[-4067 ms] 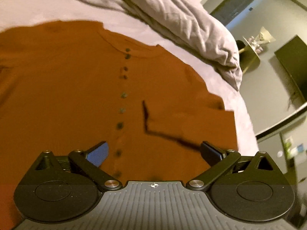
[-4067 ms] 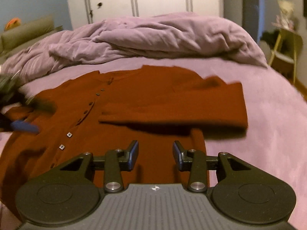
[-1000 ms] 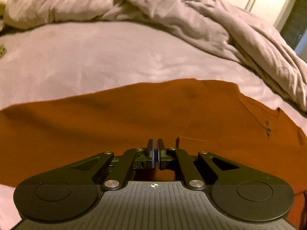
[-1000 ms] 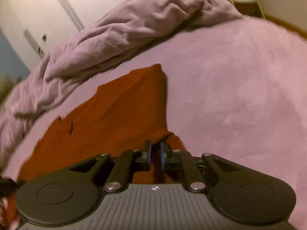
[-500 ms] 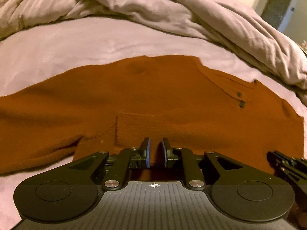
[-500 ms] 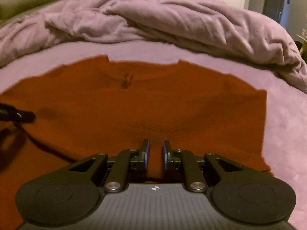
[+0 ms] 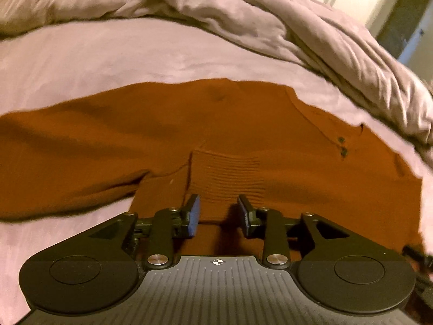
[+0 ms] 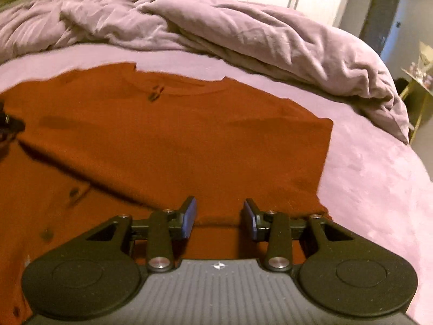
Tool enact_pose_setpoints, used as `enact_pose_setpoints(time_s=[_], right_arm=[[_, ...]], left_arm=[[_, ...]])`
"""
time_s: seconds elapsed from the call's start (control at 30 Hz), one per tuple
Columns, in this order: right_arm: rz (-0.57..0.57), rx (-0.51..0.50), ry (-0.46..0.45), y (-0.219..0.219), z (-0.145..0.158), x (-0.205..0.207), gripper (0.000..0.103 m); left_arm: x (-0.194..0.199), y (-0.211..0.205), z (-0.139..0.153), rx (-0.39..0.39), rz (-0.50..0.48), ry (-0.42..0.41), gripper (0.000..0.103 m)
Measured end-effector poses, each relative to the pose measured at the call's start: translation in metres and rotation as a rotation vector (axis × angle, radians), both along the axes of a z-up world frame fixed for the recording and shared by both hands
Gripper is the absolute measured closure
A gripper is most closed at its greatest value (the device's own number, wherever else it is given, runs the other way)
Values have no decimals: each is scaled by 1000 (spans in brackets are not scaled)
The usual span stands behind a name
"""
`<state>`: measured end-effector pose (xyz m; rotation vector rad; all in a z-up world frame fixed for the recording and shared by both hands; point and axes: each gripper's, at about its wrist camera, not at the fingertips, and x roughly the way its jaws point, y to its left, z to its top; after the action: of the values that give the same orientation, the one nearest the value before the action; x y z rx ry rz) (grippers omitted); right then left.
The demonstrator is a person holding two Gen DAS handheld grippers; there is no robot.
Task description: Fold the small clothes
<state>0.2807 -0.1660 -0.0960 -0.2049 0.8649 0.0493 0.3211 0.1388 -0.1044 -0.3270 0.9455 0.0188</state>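
Tongs first: two pairs in play, one per hand. Left tongs [image 7: 218,211] sit at lower centre of the left wrist view, jaws parted with a clear gap, nothing between the blue pads. Right tongs [image 8: 219,214] fill the lower centre of the right wrist view, jaws spread a little wider, gripping nothing either.

One garment on show: a rust-orange sweater [image 7: 243,135], lying flat on the bed [image 7: 108,62] and spanning the middle of both frames. One crumpled lilac duvet [image 8: 243,27] is heaped across the top of each view, beyond the sweater.

Now the sweater itself. In the left wrist view a sleeve stretches off to the left edge of the frame, and a ribbed cuff [image 7: 227,170] lies folded onto the body just ahead of the left tongs. Two dark buttons [image 7: 342,146] show at the neckline, right of centre. In the right wrist view, the garment's right edge runs straight down the frame's right-centre, a folded layer crosses the chest, and more buttons trail down the lower left, blurred. The other tongs' tip pokes in at the left edge there.

No containers anywhere.
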Motion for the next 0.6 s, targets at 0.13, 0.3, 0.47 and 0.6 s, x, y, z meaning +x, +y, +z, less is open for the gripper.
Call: enact_pose_setpoints(time_s=[0.13,0.3,0.47,0.6], right_arm=[[-17,64,89,-9,21,-7,61],[-22,124,82,-14,36,-63,48],[-77,201,84,-25,43,-107,48],[-95,205,81,-27,49,-115,48]], left_arm=[[-33,32,15,-90,73,-61,17],[-87,107,11,-179,278,-68,22],[-131,201,-16,-421,614,-39,54],[-152,251,-44,-656,820,-54,88]])
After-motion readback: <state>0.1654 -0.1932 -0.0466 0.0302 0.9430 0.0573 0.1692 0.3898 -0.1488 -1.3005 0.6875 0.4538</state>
